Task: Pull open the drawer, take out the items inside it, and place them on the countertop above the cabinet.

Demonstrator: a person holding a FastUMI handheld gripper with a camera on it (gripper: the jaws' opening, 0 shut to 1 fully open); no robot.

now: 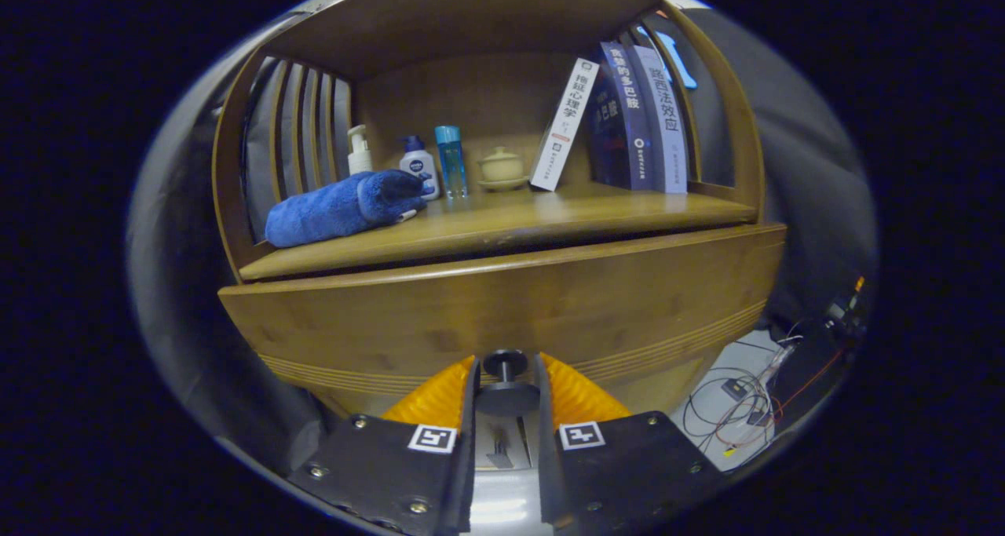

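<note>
Wooden drawer (502,308) front close ahead; gripper (506,379) clamped on black knob (506,383); blue towel (341,206), bottles on countertop (550,218).

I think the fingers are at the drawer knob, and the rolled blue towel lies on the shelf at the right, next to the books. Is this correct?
Not quite. In the gripper view the fingers do flank the drawer knob, but the rolled blue towel lies at the left of the shelf, beside the bottles. The books stand at the right.
</note>
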